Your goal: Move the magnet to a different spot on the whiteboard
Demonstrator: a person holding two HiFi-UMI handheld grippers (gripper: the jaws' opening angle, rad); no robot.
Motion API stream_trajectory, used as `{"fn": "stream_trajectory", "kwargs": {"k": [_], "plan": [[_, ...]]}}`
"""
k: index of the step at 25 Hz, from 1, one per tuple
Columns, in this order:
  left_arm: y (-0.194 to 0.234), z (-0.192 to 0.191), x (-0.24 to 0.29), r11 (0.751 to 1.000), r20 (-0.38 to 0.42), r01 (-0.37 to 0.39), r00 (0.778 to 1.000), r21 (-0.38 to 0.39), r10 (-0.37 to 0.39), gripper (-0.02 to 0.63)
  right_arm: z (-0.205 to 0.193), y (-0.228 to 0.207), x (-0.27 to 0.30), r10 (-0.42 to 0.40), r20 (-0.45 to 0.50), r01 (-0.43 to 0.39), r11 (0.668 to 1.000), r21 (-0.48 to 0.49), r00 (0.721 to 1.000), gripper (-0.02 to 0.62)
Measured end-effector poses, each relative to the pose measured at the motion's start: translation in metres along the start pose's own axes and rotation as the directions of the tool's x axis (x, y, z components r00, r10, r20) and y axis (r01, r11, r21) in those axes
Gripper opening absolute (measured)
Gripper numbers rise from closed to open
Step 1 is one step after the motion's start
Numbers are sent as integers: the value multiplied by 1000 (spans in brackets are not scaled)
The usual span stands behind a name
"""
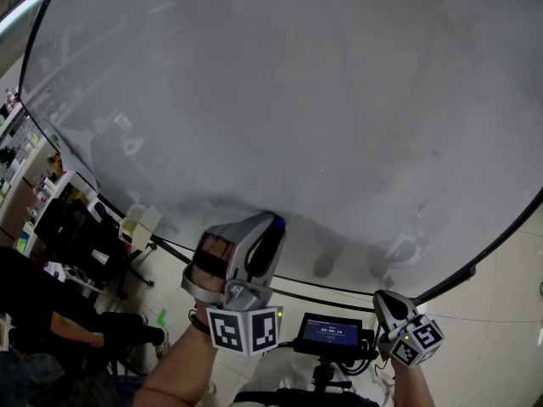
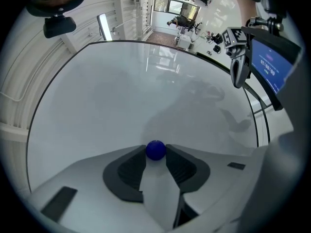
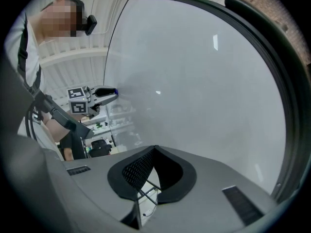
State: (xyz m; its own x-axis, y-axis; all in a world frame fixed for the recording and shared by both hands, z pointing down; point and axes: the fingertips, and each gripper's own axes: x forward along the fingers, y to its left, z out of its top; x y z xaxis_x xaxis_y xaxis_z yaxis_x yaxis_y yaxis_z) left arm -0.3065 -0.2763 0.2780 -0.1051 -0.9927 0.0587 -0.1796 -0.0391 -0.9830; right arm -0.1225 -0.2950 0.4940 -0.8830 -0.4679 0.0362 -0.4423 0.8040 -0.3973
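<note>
A small blue ball magnet [image 2: 155, 150] sits against the whiteboard [image 2: 121, 91], right between my left gripper's [image 2: 156, 153] fingertips, which touch it on both sides. In the head view the left gripper [image 1: 276, 227] points at the whiteboard [image 1: 297, 100] near its lower edge, with the magnet [image 1: 279, 223] blue at its tip. My right gripper [image 1: 386, 299] hangs lower right, short of the board. In its own view the right gripper [image 3: 154, 149] has its tips together with nothing between them, and the left gripper [image 3: 104, 95] shows far left.
A small black timer display [image 1: 331, 331] is mounted between my arms. Left of the board stand desks and a dark office chair [image 1: 76, 219], and a person sits at lower left [image 1: 51, 320]. The board's black frame [image 1: 475, 270] runs along its lower right.
</note>
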Motion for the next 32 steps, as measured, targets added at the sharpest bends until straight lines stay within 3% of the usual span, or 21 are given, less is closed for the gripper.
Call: {"fn": "stream_trajectory", "kwargs": {"k": [4,11,13,14,17,18,21,23,25,28,32], "plan": [[0,1,1,999,-25,-4,1000,-44,2,155,2,0,2,20,0,-20,1000,13,1000,32],[2,6,-2,961,-27,3,1000,-276,-11,153,4,1,-12,46,-13,-46,999,1,999,32],[4,5,-1,919,-20,9,1000,-394,-19,153,2,1,-17,57,-27,-56,998,3,998,32],[6,5,-1,883,-9,16,1000,-469,-23,153,0,1,-19,62,-33,-62,998,3,998,32],[11,13,-1,739,72,49,997,-672,-1,153,-3,3,-31,78,-49,-78,997,5,996,32],[11,18,-2,711,90,53,996,-701,15,153,-3,4,-36,83,-54,-83,997,7,995,32],[6,31,-11,711,81,31,996,-703,37,153,-5,6,-52,99,-77,-98,995,15,992,32],[-4,38,-15,691,77,40,997,-722,22,153,-7,5,-62,106,-93,-105,994,16,990,32],[-19,43,-18,669,86,73,996,-740,-14,153,-10,3,-71,110,-107,-108,994,22,988,32],[-49,56,-25,661,118,145,989,-736,-86,156,-16,-2,-83,115,-118,-112,993,29,986,32],[-80,57,-32,616,106,181,982,-767,-157,156,-22,-6,-89,138,-123,-134,990,42,983,32]]}}
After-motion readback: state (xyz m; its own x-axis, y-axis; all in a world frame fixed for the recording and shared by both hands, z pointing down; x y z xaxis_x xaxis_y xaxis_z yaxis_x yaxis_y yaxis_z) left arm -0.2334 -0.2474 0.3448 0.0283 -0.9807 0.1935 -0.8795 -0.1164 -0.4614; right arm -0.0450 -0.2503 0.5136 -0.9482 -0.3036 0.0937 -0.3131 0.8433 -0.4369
